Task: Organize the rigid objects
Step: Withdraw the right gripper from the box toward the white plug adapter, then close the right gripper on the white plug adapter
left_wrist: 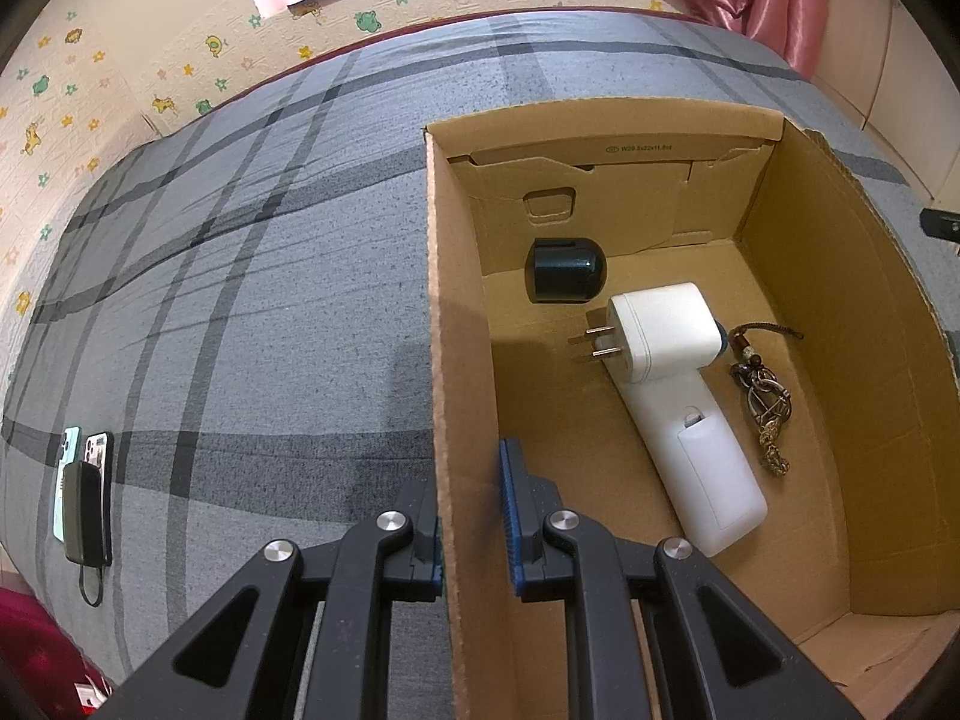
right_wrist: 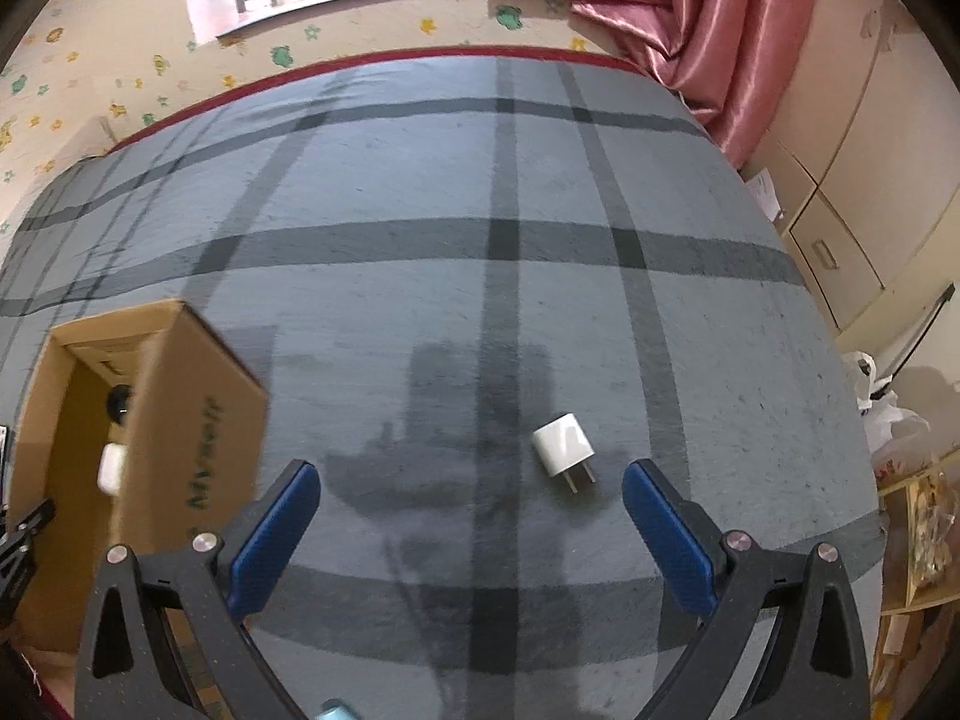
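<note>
The left gripper (left_wrist: 474, 531) is clamped on the near left wall of an open cardboard box (left_wrist: 441, 300), one blue-padded finger inside and the other outside, pads pressed to the cardboard. Ahead of the inner finger, on the box floor, lie a black dome-shaped object (left_wrist: 564, 270), a white plug adapter (left_wrist: 660, 324) with two prongs pointing left, resting on a long white handheld device (left_wrist: 702, 462), and to their right a beaded keychain with metal rings (left_wrist: 765, 396). Small print on the far inner flap is partly legible, reading roughly "W29.5x22x11.5". Left of the fingers, on the grey plaid bed cover (left_wrist: 240, 300), two phones (left_wrist: 87, 450) lie under a dark power bank (left_wrist: 84, 513). The right gripper (right_wrist: 471, 507) stands wide open, nothing between its fingers; a small white charger plug (right_wrist: 564, 441) lies on the bed cover just ahead, nearer the right finger. The box's outer wall carries green lettering, too blurred to read.
</note>
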### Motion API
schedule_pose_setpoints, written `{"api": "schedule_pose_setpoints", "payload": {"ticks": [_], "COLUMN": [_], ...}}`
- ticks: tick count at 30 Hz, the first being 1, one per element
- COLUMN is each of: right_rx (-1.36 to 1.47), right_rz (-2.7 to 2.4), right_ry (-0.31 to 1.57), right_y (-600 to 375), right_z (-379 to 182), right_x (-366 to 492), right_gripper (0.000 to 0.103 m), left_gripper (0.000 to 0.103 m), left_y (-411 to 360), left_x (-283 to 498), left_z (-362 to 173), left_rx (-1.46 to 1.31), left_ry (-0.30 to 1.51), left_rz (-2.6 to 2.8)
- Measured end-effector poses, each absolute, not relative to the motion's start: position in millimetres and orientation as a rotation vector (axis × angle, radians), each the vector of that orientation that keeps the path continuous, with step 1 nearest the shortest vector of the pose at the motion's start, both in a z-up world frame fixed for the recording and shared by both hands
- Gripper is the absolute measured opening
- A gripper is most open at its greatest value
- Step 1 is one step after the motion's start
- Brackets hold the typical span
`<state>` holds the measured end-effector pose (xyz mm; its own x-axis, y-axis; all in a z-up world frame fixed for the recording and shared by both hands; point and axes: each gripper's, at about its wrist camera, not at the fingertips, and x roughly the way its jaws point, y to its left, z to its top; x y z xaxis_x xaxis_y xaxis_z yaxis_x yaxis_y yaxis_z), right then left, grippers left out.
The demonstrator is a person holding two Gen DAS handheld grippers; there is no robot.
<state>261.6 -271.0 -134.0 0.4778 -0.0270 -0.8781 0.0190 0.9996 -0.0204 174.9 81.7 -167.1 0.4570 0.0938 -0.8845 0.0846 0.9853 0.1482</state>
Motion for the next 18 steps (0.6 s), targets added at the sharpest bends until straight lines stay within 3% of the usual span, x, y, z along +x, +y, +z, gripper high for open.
{"api": "schedule_pose_setpoints", "payload": {"ticks": [18], "right_rx": [0.035], "right_rz": [-0.089], "right_ry": [1.166], "right_y": [-320], "right_z": [-206], "right_x": [298], "right_gripper": [0.103], "left_gripper": [0.015], "left_y": [79], "left_x": [174], "left_z": [-168], "left_rx": [0.189], "left_ry": [1.098], "left_rz": [0.008]}}
